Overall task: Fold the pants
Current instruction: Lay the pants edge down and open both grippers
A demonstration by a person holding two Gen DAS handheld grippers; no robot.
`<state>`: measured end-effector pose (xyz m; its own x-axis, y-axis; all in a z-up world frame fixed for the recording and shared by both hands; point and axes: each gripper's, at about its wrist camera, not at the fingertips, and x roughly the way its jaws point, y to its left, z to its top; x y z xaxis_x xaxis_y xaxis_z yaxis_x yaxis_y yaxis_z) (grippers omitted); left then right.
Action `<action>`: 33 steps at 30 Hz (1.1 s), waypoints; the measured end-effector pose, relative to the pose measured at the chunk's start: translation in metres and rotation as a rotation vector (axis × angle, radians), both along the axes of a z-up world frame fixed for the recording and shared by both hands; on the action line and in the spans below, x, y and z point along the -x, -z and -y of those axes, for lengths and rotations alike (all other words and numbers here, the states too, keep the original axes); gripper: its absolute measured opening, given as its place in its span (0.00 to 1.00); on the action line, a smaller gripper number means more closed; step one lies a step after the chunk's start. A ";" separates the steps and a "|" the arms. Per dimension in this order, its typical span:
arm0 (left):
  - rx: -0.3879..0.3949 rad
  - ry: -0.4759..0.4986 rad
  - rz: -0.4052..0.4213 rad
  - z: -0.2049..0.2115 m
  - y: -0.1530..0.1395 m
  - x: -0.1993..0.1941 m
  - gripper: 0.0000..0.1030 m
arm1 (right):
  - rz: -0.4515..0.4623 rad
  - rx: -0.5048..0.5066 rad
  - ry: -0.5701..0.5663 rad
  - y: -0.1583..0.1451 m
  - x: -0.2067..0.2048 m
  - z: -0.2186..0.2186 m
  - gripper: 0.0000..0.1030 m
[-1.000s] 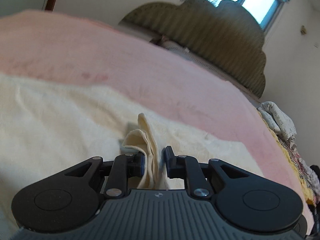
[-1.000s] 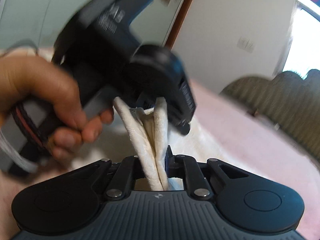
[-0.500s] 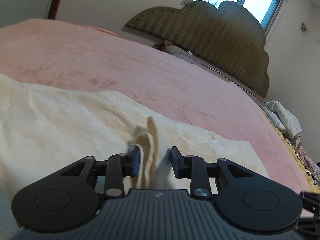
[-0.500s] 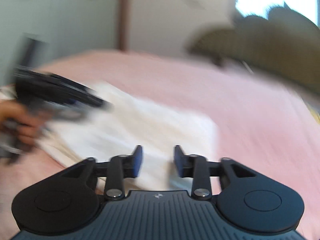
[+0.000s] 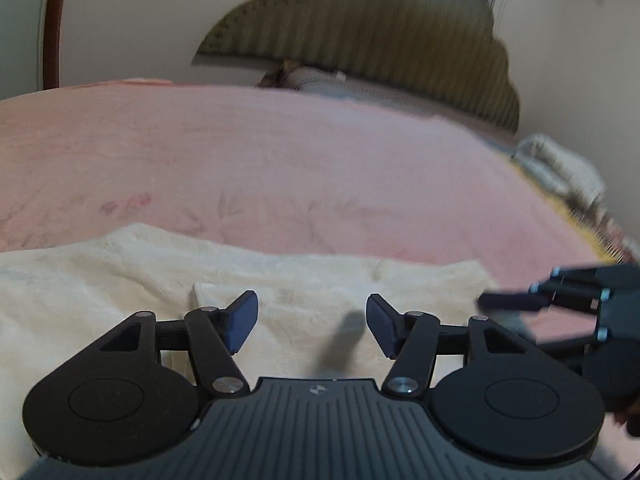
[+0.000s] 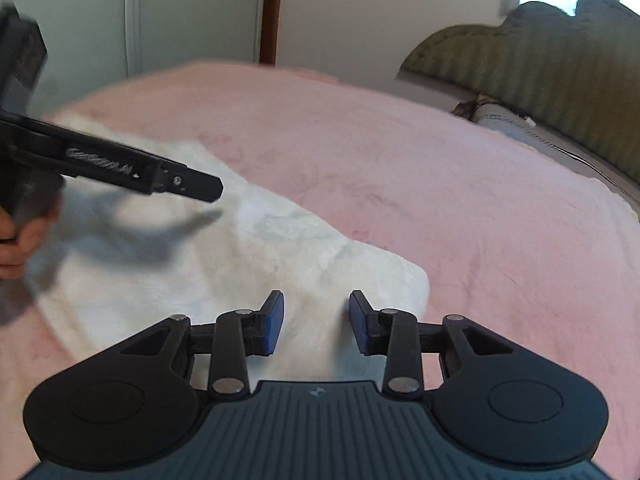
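**Both grippers let go of the fold**

The cream pants [image 5: 304,280] lie flat along the lower frame on the pink blanket [image 5: 320,168]; the pinched ridge is gone; the left gripper [image 5: 312,322] is opening wide, empty; the right gripper [image 6: 316,322] stands narrowly parted, empty; this fold looks laid, another likely remains.

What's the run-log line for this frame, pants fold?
stage: fold laid | pants: flat on pink blanket | left gripper: opening, nothing between fingers | right gripper: open, empty
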<state>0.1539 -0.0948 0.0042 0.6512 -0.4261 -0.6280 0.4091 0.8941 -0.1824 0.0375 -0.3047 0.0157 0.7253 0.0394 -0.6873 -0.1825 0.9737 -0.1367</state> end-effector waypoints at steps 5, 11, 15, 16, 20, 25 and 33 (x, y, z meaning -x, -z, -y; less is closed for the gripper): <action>0.031 -0.016 0.099 -0.017 -0.015 0.022 0.66 | 0.021 0.025 0.111 0.003 -0.011 0.002 0.34; -0.039 -0.043 0.002 -0.026 0.008 0.016 0.70 | 0.003 -0.035 -0.020 0.012 0.011 -0.033 0.40; 0.110 -0.132 0.025 -0.069 -0.003 0.028 0.72 | 0.042 -0.036 0.044 0.014 0.017 -0.047 0.51; 0.115 -0.171 0.024 -0.081 -0.004 0.030 0.72 | 0.061 -0.073 0.027 0.011 0.022 -0.052 0.51; 0.088 -0.199 -0.008 -0.110 -0.006 0.038 0.72 | 0.085 -0.164 -0.070 0.004 0.035 -0.084 0.51; 0.049 -0.221 0.025 -0.138 -0.009 0.062 0.76 | 0.038 -0.074 -0.166 0.013 0.029 -0.118 0.51; 0.057 -0.226 0.026 -0.163 -0.010 0.072 0.77 | 0.043 -0.176 -0.053 -0.002 -0.036 -0.107 0.52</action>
<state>0.0820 0.0686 0.0138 0.7497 -0.3018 -0.5889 0.2049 0.9521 -0.2271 0.0739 -0.1980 0.0177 0.7478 0.1957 -0.6344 -0.2321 0.9723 0.0263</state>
